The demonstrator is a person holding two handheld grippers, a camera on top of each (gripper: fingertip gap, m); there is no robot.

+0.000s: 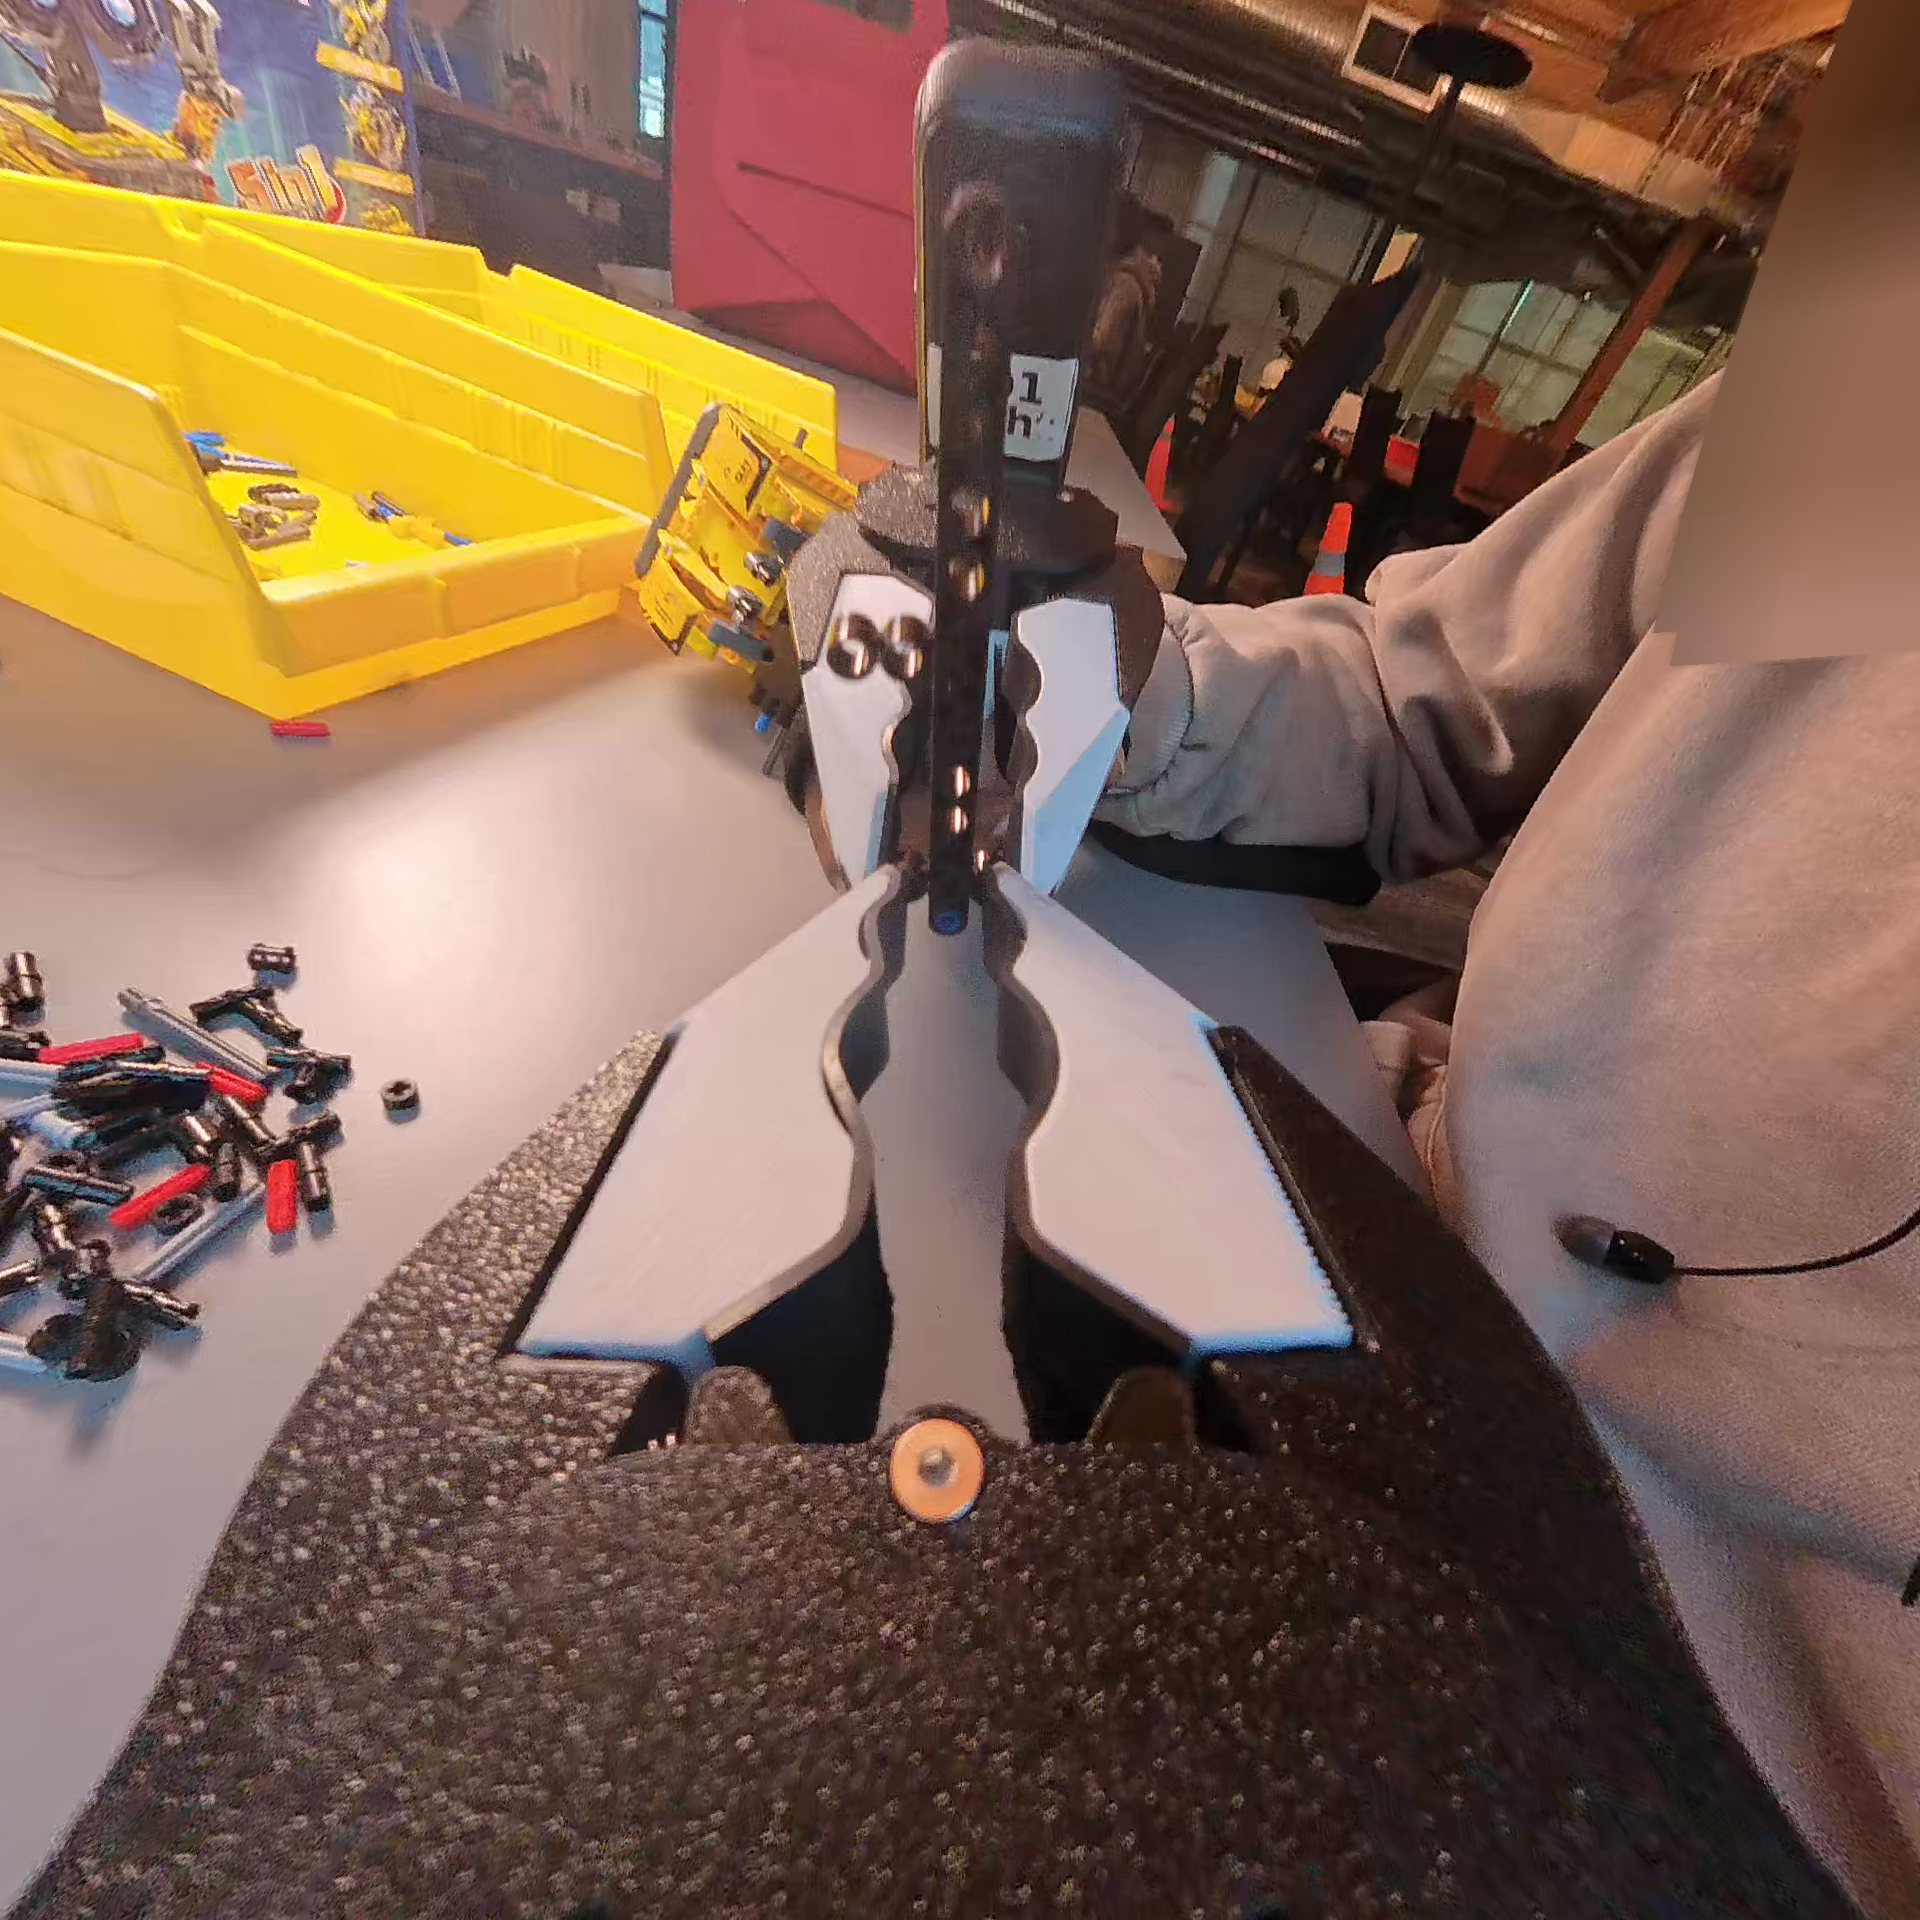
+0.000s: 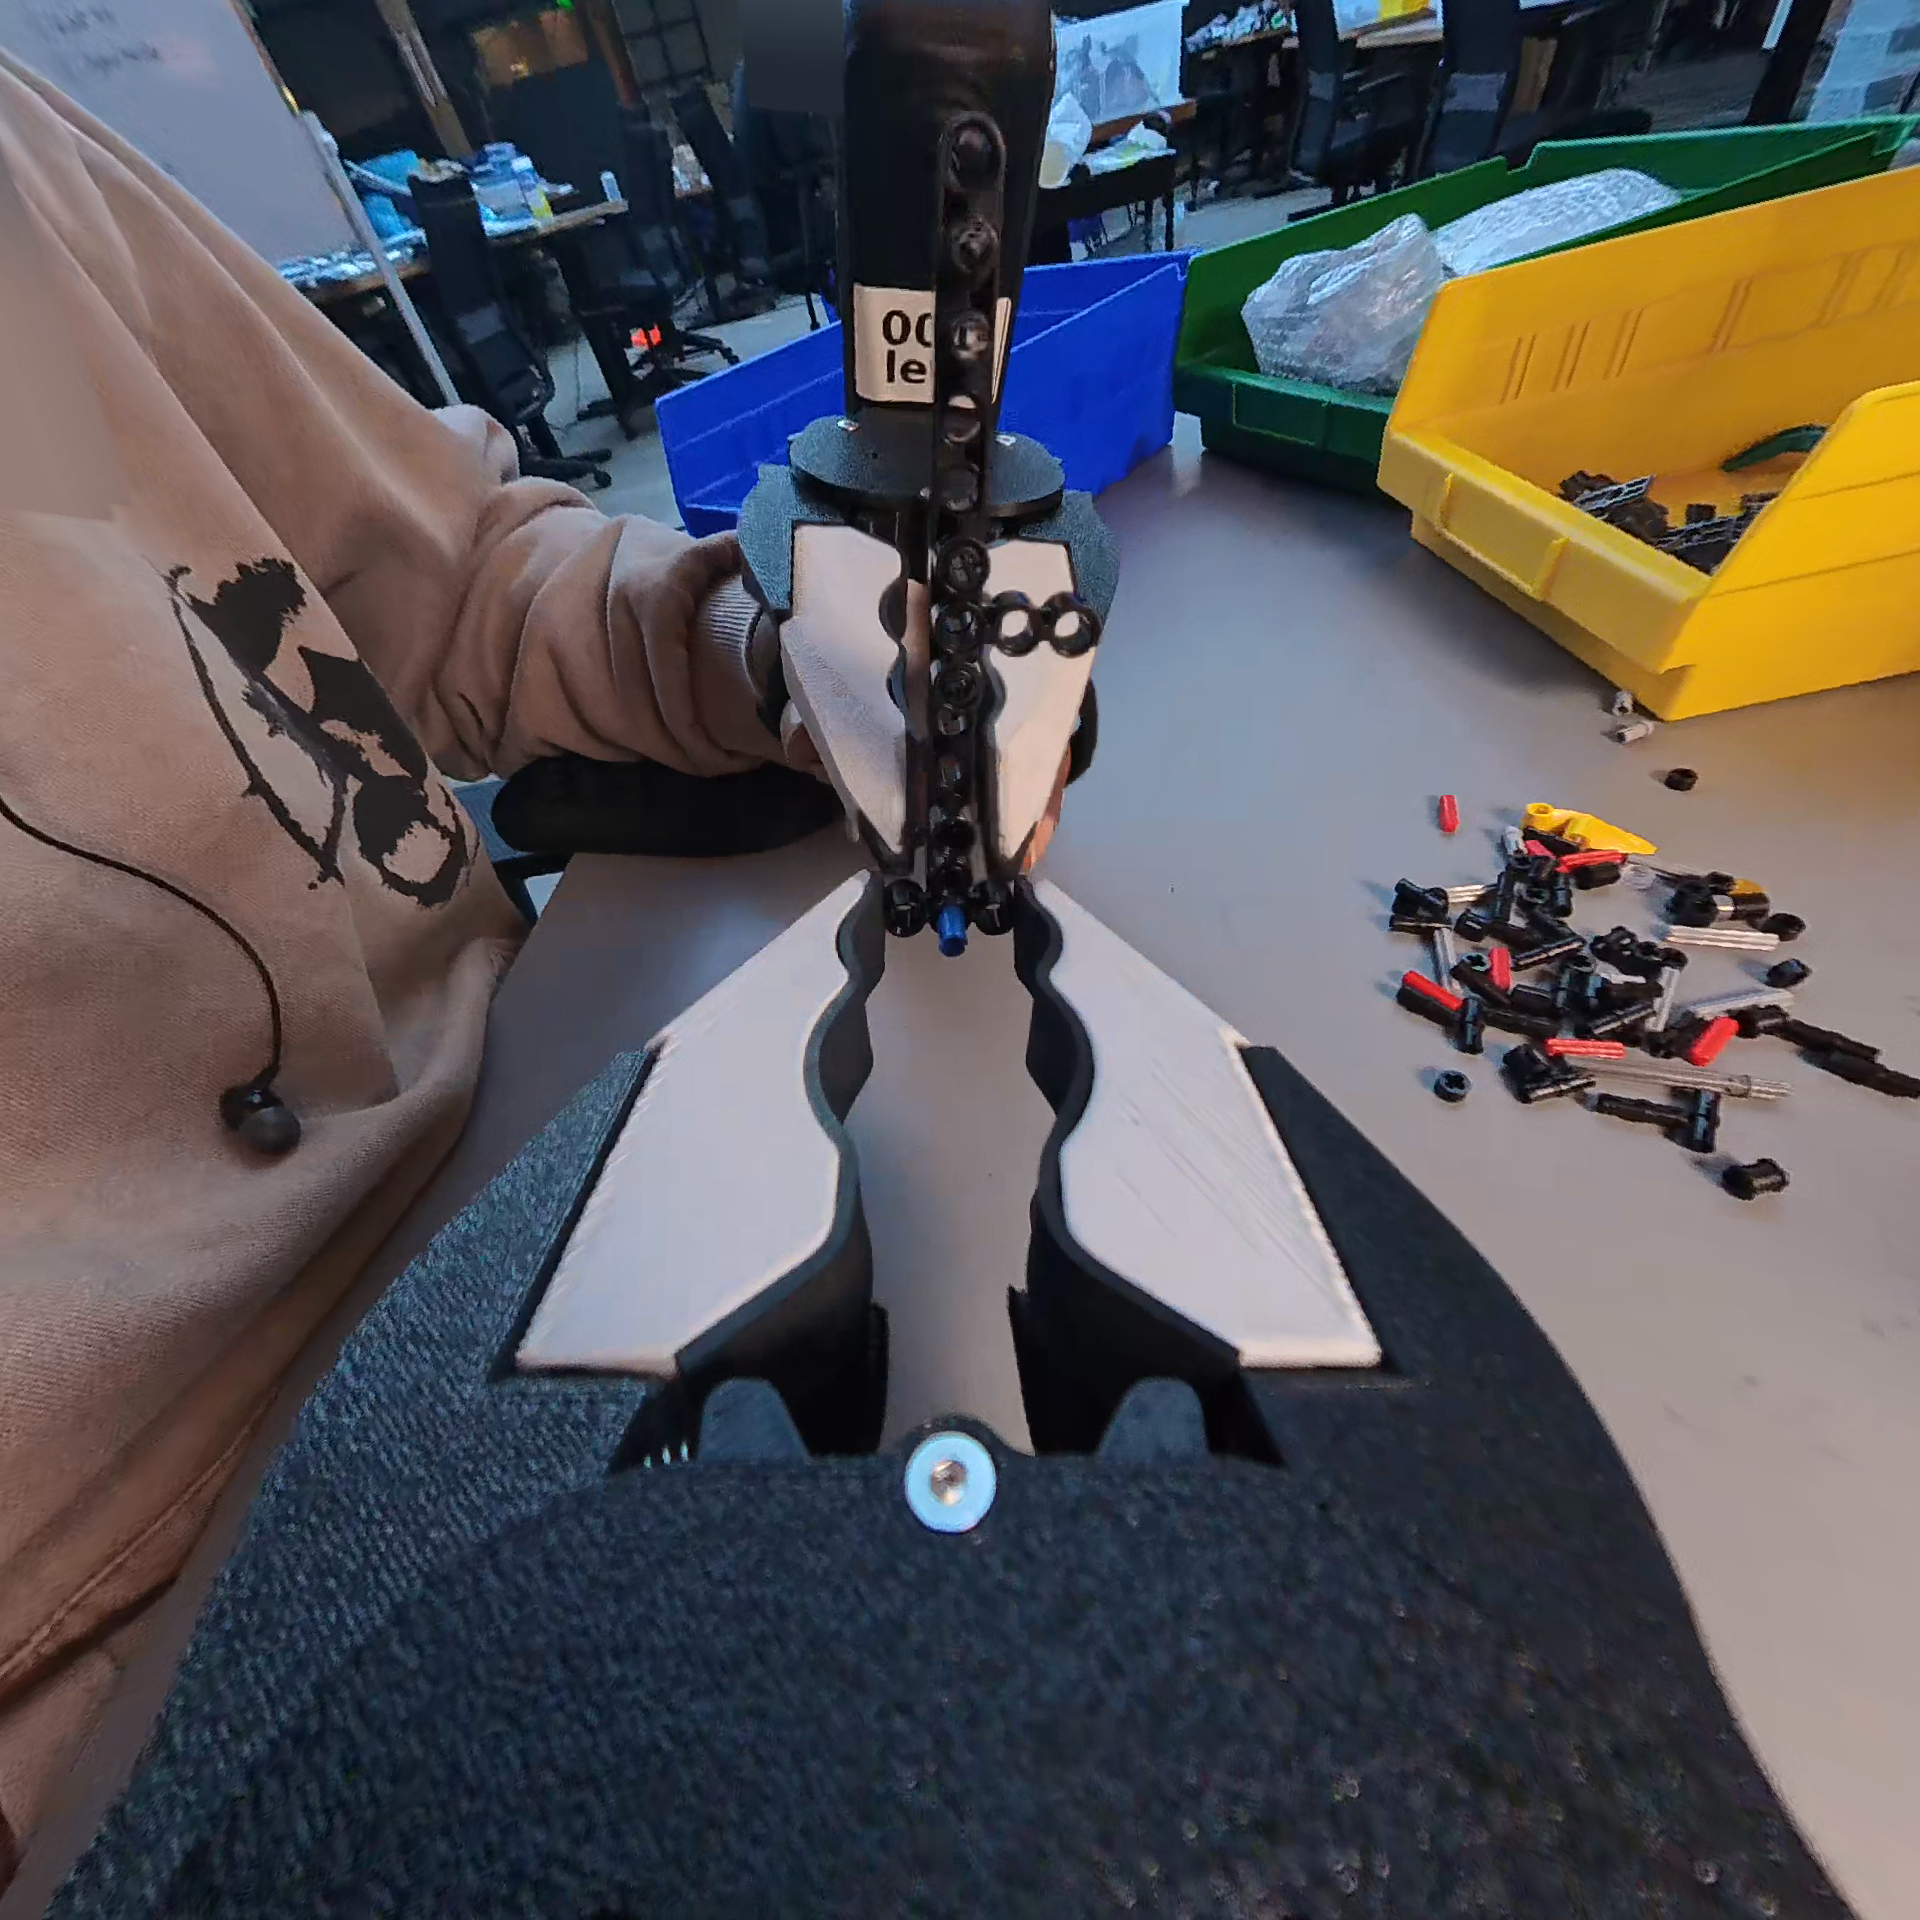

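Note:
A long black toy beam with holes [image 2: 966, 312] stands upright between my two grippers, which face each other tip to tip above the grey table [image 2: 1299, 727]. A short three-hole black piece [image 2: 1044, 627] sticks out sideways from it, and a blue pin [image 2: 951, 935] pokes from its lower end. My left gripper [image 1: 945, 883] is shut on the beam's lower end [image 1: 951, 831]. My right gripper [image 2: 945, 899] is closed on the black cross pins at the same end, its jaws a little wider. The right gripper's white fingers [image 1: 1070, 707] show opposite in the left wrist view.
A pile of small black, red and grey parts [image 2: 1621, 987] lies on the table, also in the left wrist view [image 1: 135, 1122]. Yellow bins [image 1: 312, 416] [image 2: 1662, 520], a yellow toy model [image 1: 727, 540], a blue bin [image 2: 1091, 353] and a green bin [image 2: 1351, 416] stand behind. A person's sweatshirt [image 2: 208, 520] is close by. My left and right fingertips are right by each other.

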